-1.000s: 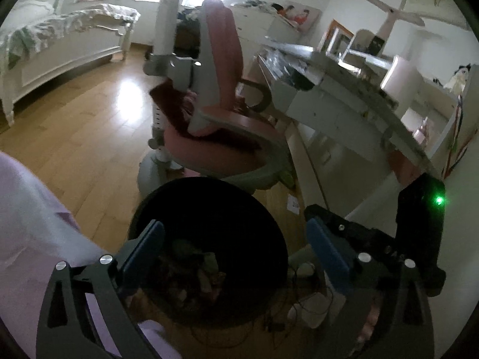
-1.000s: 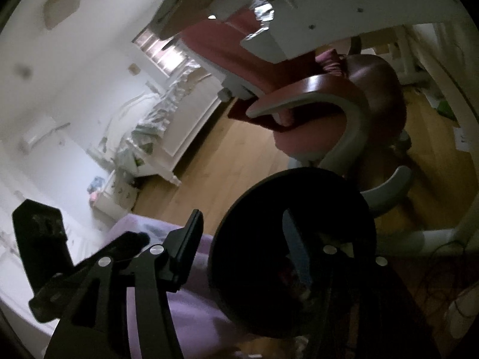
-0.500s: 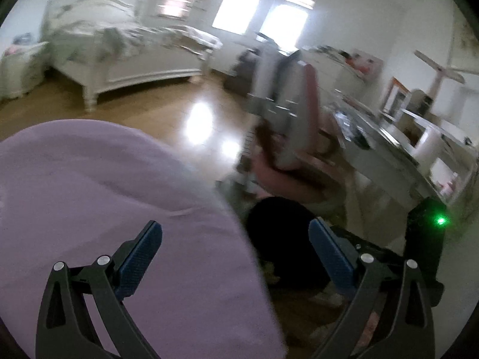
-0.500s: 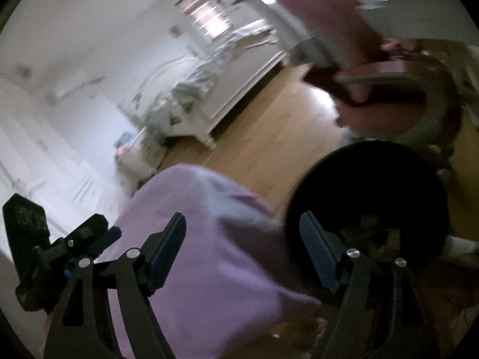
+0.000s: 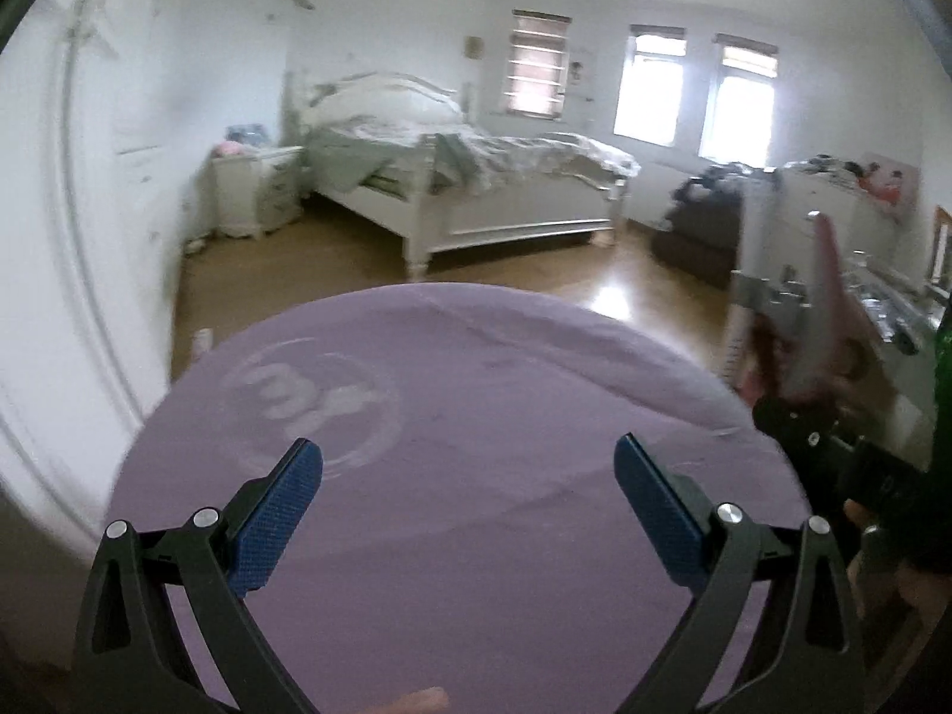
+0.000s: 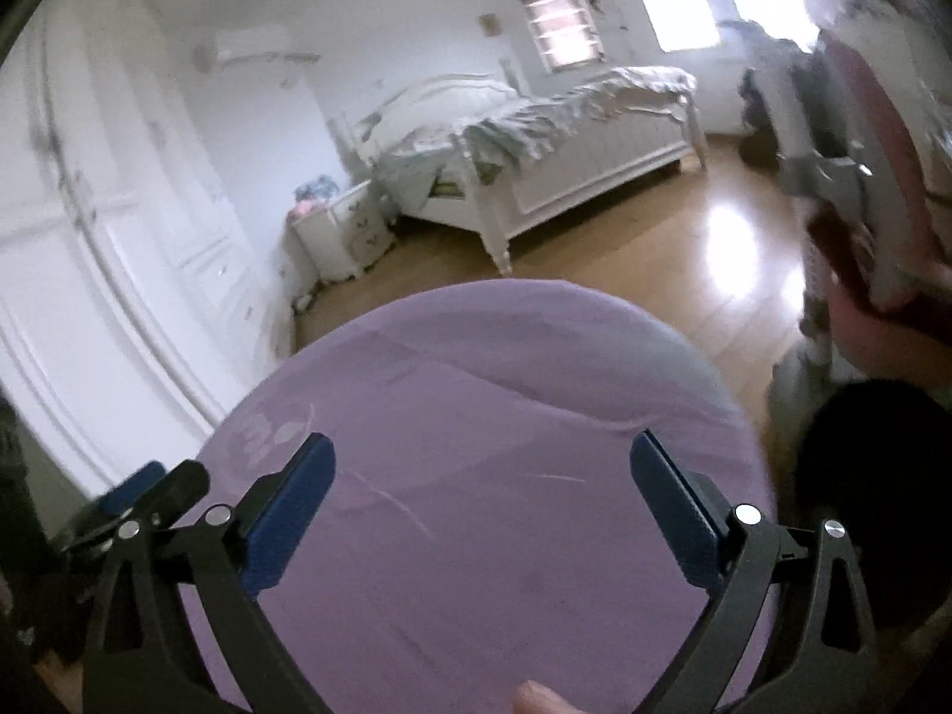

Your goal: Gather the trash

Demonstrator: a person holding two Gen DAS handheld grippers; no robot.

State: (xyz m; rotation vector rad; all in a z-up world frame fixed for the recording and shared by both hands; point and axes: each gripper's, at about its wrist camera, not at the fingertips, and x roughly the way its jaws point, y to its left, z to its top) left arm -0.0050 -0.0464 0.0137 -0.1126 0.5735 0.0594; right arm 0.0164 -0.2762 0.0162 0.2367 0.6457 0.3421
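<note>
My left gripper is open and empty, its blue pads wide apart in front of a purple garment that fills the lower view. My right gripper is open and empty too, over the same purple cloth. The dark round trash bin shows only as a blurred edge at the lower right of the right wrist view. No loose trash is visible. The right gripper's body shows at the right of the left wrist view.
A white bed with rumpled bedding stands across the wooden floor, a white nightstand beside it. A pink desk chair is at the right. White wardrobe doors run along the left.
Both views have swung up and away from the trash bin and desk toward the bed. The purple garment now fills the lower frames. Both grippers stay open.
</note>
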